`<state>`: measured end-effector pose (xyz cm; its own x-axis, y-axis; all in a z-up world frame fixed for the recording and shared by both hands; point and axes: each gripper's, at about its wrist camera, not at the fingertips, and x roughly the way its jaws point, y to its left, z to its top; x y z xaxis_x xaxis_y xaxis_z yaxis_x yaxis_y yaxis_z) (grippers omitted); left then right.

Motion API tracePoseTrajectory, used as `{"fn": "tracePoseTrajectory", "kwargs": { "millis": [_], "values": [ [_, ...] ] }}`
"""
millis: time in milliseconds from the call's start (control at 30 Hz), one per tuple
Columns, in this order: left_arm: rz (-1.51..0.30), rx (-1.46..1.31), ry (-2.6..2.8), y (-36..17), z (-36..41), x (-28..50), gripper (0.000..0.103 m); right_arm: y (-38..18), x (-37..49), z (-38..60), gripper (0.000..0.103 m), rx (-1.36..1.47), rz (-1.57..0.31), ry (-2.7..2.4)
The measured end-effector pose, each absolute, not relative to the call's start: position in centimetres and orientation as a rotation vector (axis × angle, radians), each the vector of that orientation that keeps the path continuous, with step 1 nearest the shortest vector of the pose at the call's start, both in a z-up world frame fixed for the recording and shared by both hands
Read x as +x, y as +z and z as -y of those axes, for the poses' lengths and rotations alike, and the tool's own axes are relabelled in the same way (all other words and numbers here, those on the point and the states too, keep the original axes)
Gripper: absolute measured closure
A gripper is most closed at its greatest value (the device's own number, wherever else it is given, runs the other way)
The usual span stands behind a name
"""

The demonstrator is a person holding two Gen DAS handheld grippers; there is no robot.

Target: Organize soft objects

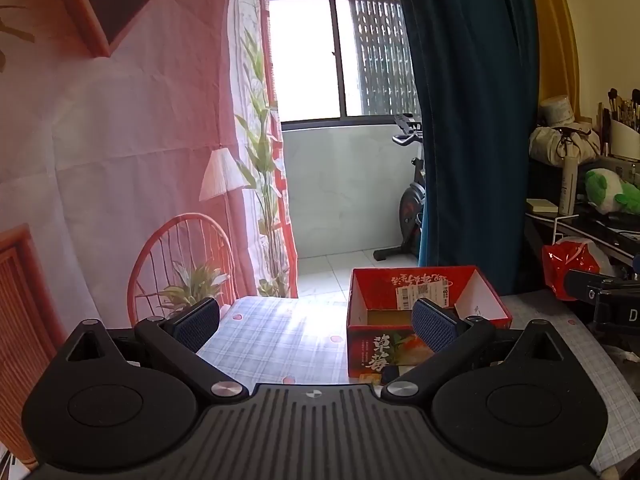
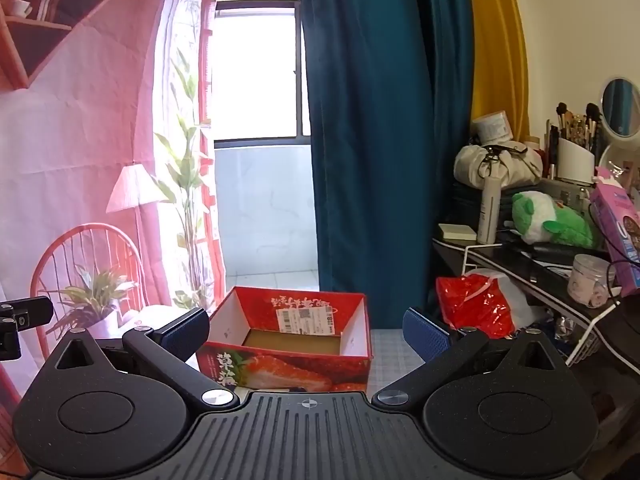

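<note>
My left hand-held gripper point(image 1: 316, 322) has its jaws wide apart, holding nothing. My right hand-held gripper point(image 2: 306, 330) is the same. Both tip down a little.

You see a red box point(image 2: 288, 344) printed with strawberries and white inside, sitting on a pale blue plaid cloth with red dots point(image 1: 272, 344). Beside a teal curtain point(image 2: 384, 120) and a yellow one point(image 2: 500, 52) lies a green-and-white plush toy point(image 2: 548, 220); near it a shiny red bag point(image 2: 476, 304). Each black tool point(image 1: 316, 326) point(image 2: 306, 332) has blue textured pads point(image 2: 426, 338).
</note>
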<state>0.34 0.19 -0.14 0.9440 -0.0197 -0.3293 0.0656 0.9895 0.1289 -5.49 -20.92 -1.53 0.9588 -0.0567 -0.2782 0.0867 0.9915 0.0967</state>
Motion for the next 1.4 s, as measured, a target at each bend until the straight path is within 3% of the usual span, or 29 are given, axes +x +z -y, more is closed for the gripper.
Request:
{"fn": "tracePoseTrajectory", "kwargs": {
  "millis": [1400],
  "values": [
    [-0.343, 0.136, -0.059, -0.63, -0.14, 0.44, 0.000, -1.65, -5.54, 21.00, 0.000, 0.103, -0.287, -0.084]
  ]
}}
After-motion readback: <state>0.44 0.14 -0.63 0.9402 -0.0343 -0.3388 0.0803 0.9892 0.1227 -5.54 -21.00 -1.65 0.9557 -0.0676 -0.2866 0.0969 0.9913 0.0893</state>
